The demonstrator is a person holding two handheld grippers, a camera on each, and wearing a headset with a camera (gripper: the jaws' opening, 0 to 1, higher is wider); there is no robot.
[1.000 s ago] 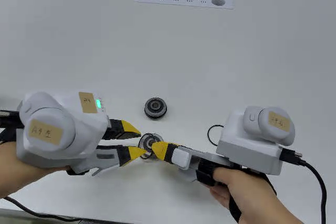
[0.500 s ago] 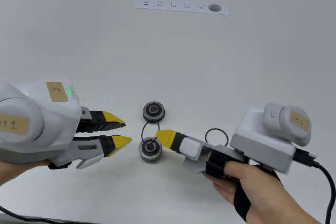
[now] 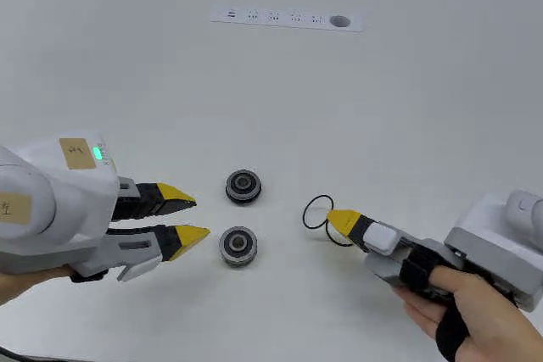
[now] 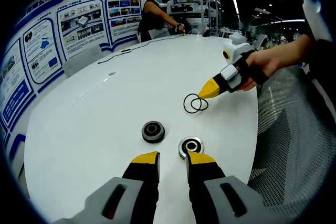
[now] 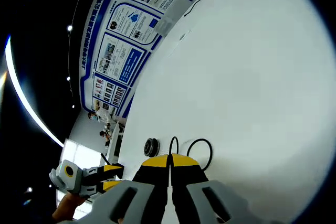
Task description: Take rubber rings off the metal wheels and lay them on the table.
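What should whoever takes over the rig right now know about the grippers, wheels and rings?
Left gripper: open, empty, beside the near silver-rimmed metal wheel.
Right gripper: shut, apparently pinching a thin black rubber ring low over the white table.
A second black rubber ring lies beside it.
Done: two rings off.
Left: release this ring; the far dark-rimmed metal wheel looks still ringed.

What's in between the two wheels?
Nothing. In the head view just bare table lies between the far wheel and the near wheel; the ring in the right gripper is off to the right.
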